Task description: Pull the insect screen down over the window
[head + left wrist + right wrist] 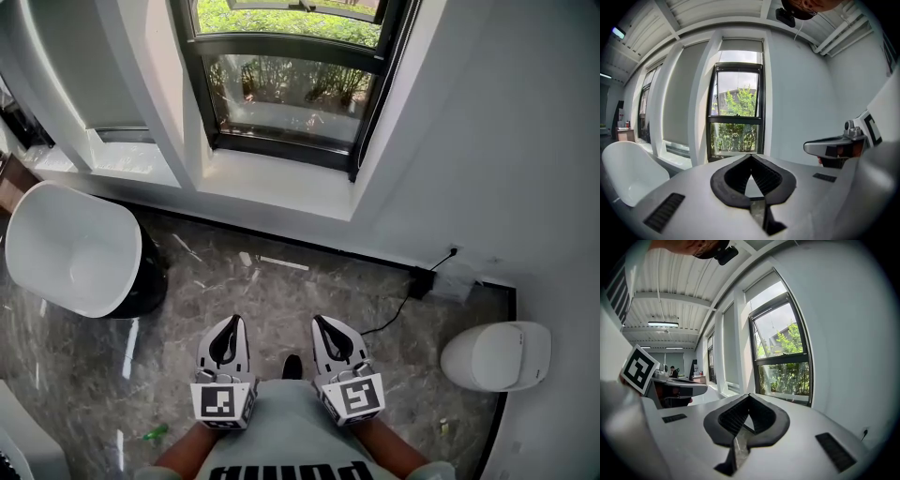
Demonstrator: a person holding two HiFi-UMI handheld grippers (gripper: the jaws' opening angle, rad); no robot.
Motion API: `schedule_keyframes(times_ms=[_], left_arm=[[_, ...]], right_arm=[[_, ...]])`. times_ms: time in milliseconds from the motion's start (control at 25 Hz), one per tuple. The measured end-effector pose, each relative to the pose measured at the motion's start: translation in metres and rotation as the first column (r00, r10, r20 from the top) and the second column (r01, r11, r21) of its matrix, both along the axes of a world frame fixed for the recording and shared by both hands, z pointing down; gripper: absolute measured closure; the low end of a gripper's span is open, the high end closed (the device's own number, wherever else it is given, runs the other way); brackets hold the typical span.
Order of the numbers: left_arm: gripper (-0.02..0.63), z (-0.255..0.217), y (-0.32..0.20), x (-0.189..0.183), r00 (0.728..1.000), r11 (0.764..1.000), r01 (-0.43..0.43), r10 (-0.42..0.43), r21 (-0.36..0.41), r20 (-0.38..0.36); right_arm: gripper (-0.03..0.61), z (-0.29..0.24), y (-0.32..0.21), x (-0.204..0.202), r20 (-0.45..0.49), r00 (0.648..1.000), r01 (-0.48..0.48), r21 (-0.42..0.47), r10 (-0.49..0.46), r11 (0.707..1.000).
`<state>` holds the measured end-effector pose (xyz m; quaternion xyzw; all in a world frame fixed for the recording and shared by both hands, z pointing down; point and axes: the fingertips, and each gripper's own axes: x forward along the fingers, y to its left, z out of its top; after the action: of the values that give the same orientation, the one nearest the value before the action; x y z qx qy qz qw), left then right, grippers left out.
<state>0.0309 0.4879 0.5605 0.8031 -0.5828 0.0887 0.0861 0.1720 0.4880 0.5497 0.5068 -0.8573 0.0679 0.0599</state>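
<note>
The black-framed window [281, 47] is set in the white wall ahead, above a white sill [272, 183], with green bushes behind the glass. It also stands straight ahead in the left gripper view [737, 112] and to the right in the right gripper view [785, 362]. A pale band [740, 45] lies across its top; I cannot tell whether that is the rolled-up screen. My left gripper [232, 322] and right gripper [321, 322] hover side by side over the floor, well short of the window. Both are shut, tips together, with nothing between them [751, 156] [749, 396].
A white tub chair [75, 248] stands at the left near the wall. A white round bin [497, 354] sits at the right. A black plug with a cable [419, 279] lies by the skirting. The neighbouring window has its grey blind [677, 93] down.
</note>
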Motion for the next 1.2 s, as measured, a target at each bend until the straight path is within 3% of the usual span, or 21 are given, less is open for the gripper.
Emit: schedule_keyframes(times_ms=[240,520,760,1200], left_arm=[[0.6,0.004,-0.01,-0.01,1.0,1.0,0.026,-0.026,-0.003,-0.017],[0.601,0.016,-0.046,-0.007,0.999,1.0,-0.012,0.01,-0.027,-0.048],[0.6,0.02,-0.096,-0.018,0.999,0.998,-0.032,0.03,-0.06,-0.029],[0.601,-0.019,-0.227,-0.05,0.99,0.992,-0.123,0.125,0.027,-0.062]], right_arm=[[0.583,0.009,-0.011,-0.006,0.006,1.0,0.017,-0.001,-0.017,1.0],[0.583,0.023,-0.037,-0.007,0.015,1.0,0.0,-0.041,0.001,0.999],[0.583,0.027,-0.086,-0.016,0.027,0.999,-0.038,-0.053,0.039,0.998],[0.583,-0.007,-0.207,-0.051,-0.036,0.994,-0.105,0.006,0.105,0.995]])
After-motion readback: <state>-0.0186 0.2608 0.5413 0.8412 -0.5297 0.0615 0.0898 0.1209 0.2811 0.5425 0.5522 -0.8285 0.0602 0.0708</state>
